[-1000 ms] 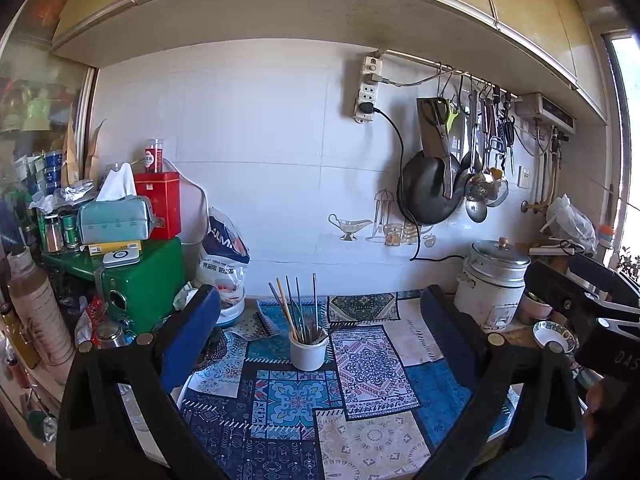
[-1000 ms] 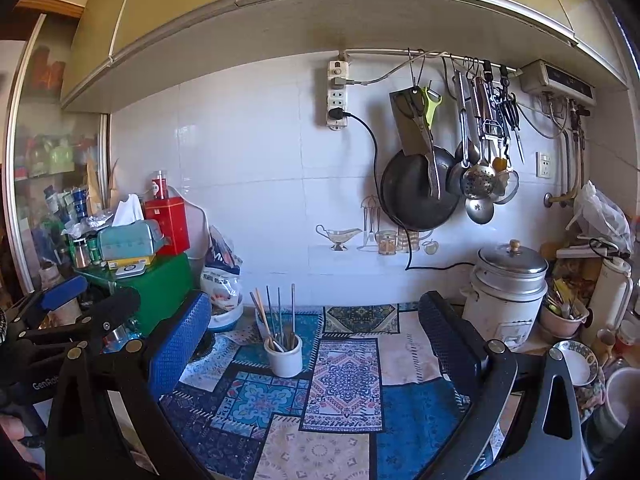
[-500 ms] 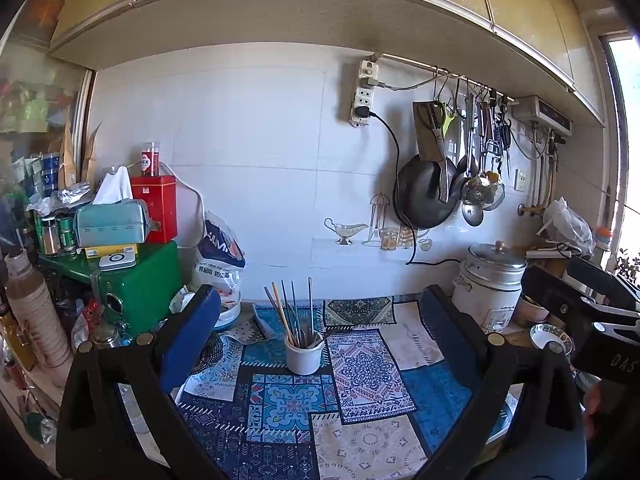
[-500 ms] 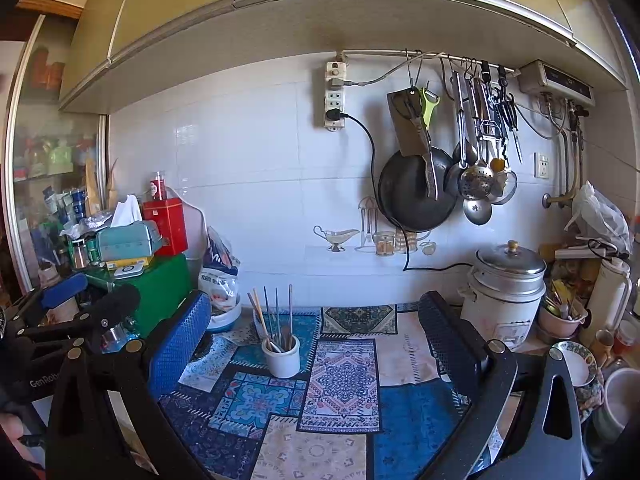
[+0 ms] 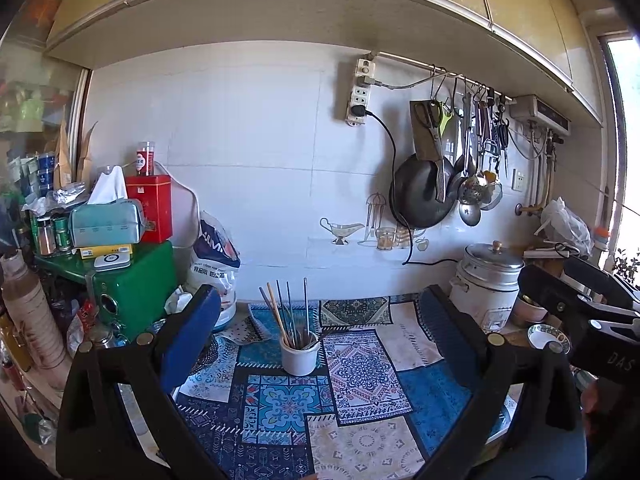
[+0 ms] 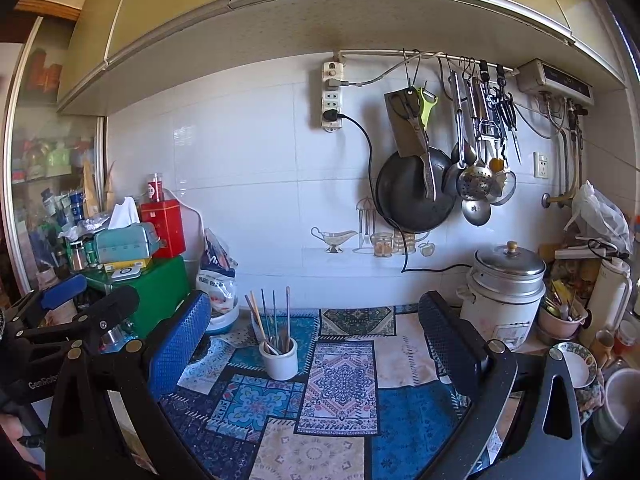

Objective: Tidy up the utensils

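A white cup stands on the patterned counter mat. Several chopsticks and metal rods stick up out of it. My left gripper is open and holds nothing, well back from the cup. My right gripper is also open with nothing between its fingers, the cup seen between them. The left gripper shows at the far left of the right wrist view, and the right gripper at the far right of the left wrist view.
A rice cooker stands at the back right, with bowls beside it. A green box with a tissue box and red tin sits at the left. A pan, ladles and scissors hang on the wall rail.
Both grippers have drawn slightly back and up from the counter, so the cup looks a little smaller. Both stay open.
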The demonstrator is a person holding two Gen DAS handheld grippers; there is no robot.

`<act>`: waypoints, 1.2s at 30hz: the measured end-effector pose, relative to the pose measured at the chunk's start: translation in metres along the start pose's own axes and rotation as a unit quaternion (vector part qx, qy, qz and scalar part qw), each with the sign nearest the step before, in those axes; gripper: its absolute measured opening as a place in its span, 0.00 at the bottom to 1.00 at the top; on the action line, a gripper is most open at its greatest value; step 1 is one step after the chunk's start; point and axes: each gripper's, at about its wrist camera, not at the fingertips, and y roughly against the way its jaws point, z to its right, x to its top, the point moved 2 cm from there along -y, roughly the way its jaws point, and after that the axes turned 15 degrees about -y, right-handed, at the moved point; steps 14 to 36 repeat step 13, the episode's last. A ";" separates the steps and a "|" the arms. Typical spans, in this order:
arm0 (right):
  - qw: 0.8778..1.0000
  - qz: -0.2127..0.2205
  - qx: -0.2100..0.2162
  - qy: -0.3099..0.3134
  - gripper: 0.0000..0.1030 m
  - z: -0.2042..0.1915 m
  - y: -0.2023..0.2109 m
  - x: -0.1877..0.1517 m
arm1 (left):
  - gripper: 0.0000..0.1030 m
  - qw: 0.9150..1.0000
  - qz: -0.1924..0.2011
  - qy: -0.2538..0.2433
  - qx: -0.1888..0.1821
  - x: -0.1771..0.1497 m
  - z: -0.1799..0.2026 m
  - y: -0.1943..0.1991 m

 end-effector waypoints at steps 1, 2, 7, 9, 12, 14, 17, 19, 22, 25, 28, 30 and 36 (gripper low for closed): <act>1.000 -0.001 0.000 0.000 1.00 0.000 -0.001 0.001 | 0.98 1.000 -0.001 0.001 -0.003 0.000 0.000 -0.002; 1.000 -0.001 0.000 0.000 1.00 0.000 -0.003 0.001 | 0.98 1.000 -0.002 0.001 -0.003 0.000 0.000 -0.003; 1.000 -0.004 0.003 0.000 1.00 0.002 -0.010 0.003 | 0.98 1.000 -0.002 -0.004 0.005 0.002 0.000 -0.009; 1.000 -0.006 0.004 0.001 1.00 0.002 -0.014 0.003 | 0.98 1.000 -0.001 -0.005 0.007 0.003 0.000 -0.012; 1.000 -0.009 0.006 0.003 1.00 0.002 -0.022 0.004 | 0.98 1.000 -0.003 -0.003 0.010 0.004 -0.001 -0.019; 1.000 -0.011 0.007 0.003 1.00 0.003 -0.025 0.005 | 0.98 1.000 -0.005 -0.001 0.012 0.004 -0.002 -0.023; 1.000 -0.011 0.007 0.003 1.00 0.003 -0.025 0.005 | 0.98 1.000 -0.005 -0.001 0.012 0.004 -0.002 -0.023; 1.000 -0.011 0.007 0.003 1.00 0.003 -0.025 0.005 | 0.98 1.000 -0.005 -0.001 0.012 0.004 -0.002 -0.023; 1.000 -0.011 0.007 0.003 1.00 0.003 -0.025 0.005 | 0.98 1.000 -0.005 -0.001 0.012 0.004 -0.002 -0.023; 1.000 -0.011 0.007 0.003 1.00 0.003 -0.025 0.005 | 0.98 1.000 -0.005 -0.001 0.012 0.004 -0.002 -0.023; 1.000 -0.011 0.007 0.003 1.00 0.003 -0.025 0.005 | 0.98 1.000 -0.005 -0.001 0.012 0.004 -0.002 -0.023; 1.000 -0.011 0.007 0.003 1.00 0.003 -0.025 0.005 | 0.98 1.000 -0.005 -0.001 0.012 0.004 -0.002 -0.023; 1.000 -0.011 0.007 0.003 1.00 0.003 -0.025 0.005 | 0.98 1.000 -0.005 -0.001 0.012 0.004 -0.002 -0.023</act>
